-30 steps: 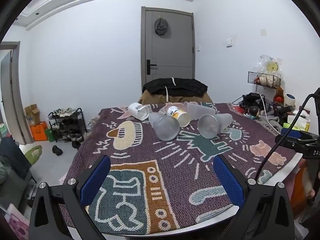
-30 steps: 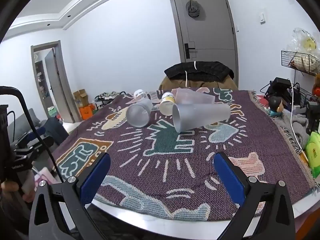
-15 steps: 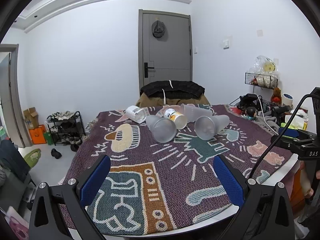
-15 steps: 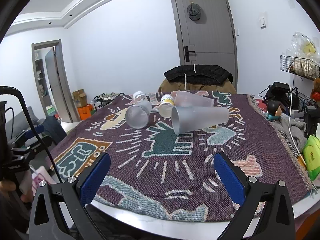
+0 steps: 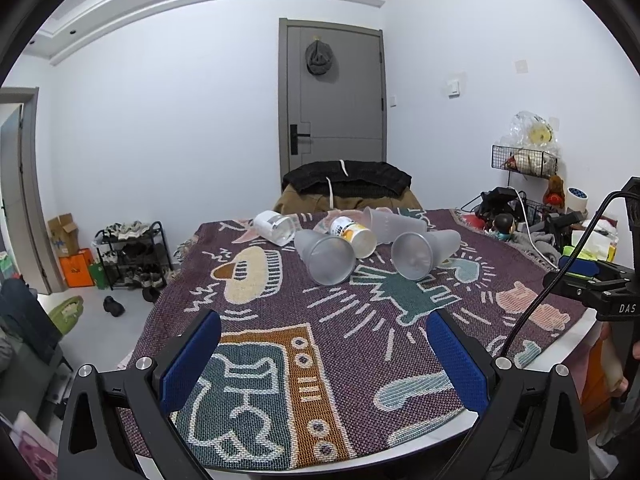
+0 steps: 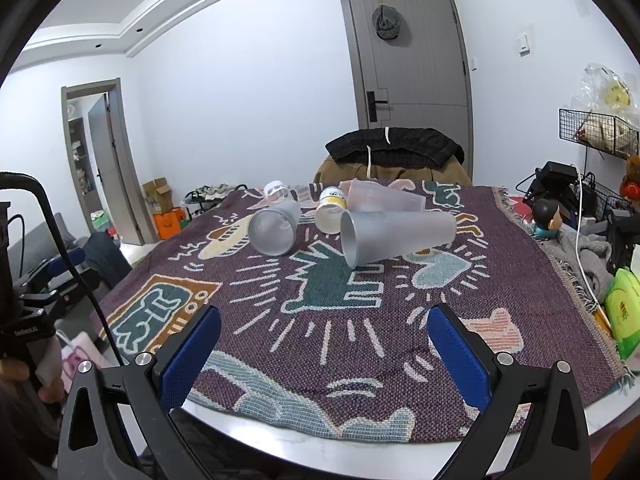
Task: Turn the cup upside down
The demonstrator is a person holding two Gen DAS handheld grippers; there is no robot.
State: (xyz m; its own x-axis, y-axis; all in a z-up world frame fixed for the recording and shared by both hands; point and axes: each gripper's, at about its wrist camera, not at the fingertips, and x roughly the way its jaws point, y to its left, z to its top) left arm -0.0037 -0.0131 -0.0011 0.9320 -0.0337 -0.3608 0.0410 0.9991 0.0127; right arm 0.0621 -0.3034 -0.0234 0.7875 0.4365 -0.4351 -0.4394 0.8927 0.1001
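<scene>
Frosted cup (image 6: 396,236) lies sideways, well beyond the gaping right tongs (image 6: 324,344).

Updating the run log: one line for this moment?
left gripper open | right gripper open | frosted cups on their sides | none grasped

Left hand-held gripper (image 5: 322,354) pulled back, tilted up; right hand-held gripper (image 6: 324,346) edged nearer frosted cup (image 6: 396,236).

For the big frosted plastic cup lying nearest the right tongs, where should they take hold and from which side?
Grip the frosted plastic cup across its mid-body, coming from above with the open right tongs. It lies on its side on the patterned woven tablecloth, mouth toward the left, so its tapered wall is exposed.
</scene>
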